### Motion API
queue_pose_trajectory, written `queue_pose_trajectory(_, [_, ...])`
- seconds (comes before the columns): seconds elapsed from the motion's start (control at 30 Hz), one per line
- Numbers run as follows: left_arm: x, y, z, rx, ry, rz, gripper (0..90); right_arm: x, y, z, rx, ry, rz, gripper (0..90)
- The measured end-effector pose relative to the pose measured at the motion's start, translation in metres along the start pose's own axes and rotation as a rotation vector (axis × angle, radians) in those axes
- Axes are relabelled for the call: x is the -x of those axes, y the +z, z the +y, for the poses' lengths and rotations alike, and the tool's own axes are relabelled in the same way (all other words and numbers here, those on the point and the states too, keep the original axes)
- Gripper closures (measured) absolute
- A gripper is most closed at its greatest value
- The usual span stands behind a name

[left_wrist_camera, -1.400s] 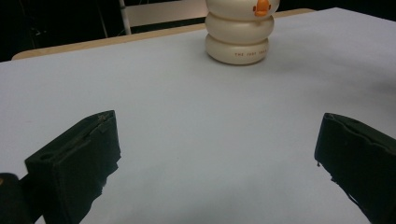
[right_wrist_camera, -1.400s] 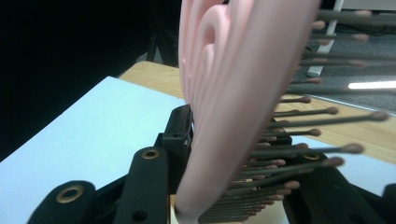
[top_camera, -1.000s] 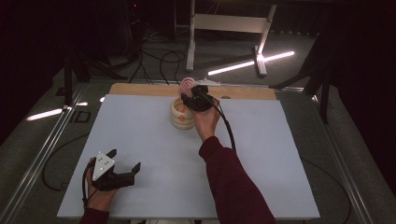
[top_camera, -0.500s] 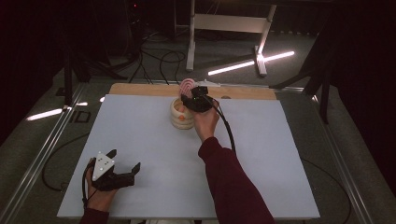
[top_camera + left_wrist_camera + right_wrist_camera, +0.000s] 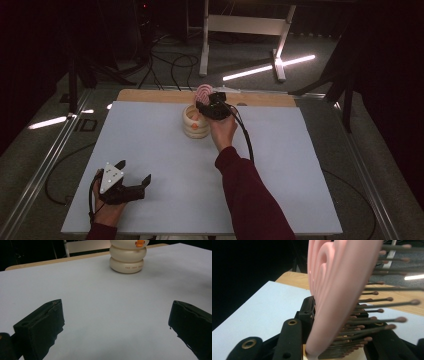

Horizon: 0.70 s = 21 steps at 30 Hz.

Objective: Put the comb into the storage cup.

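The right gripper (image 5: 206, 102) is clamping a pink hairbrush (image 5: 203, 92) by its lower part, jaws pressed together on it, and is holding it directly over the cream ringed holder (image 5: 195, 121) at the far middle of the white mat (image 5: 150, 140). In the right gripper view the hairbrush (image 5: 337, 285) is rising edge-on between the black jaws, its bristles (image 5: 372, 307) sticking out to one side, and the holder's rim is peeking out just beneath the jaws. The brush seems to be either going into the holder or coming out of it.

The left gripper (image 5: 131, 176) is resting on the mat near the person's side, well apart from the holder, jaws standing wide apart with nothing between them. In the left gripper view the holder (image 5: 128, 257) is sitting far ahead of those jaws, unsupported.

Risks from here, as I am judging them: the holder is looking light and nothing is steadying it, so any sideways drag from the brush handle against its rim could be tipping or sliding it. The grip is sitting on a narrow, smooth edge of the brush, so the brush may be pivoting or slipping in the jaws. The bristles could also be catching on the rim
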State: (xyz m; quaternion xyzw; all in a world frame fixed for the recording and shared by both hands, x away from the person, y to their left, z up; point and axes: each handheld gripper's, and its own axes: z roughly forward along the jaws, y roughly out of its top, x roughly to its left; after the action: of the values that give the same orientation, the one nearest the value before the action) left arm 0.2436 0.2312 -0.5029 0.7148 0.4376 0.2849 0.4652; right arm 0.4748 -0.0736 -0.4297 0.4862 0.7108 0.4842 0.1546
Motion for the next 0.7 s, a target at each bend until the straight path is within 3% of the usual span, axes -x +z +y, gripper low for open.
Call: queue_pose_trajectory(0.7, [0.001, 0.001, 0.0, -0.003, 0.003, -0.001, 0.7, 0.015, -0.004, -0.002, -0.02, 0.041, 0.009, 62.9])
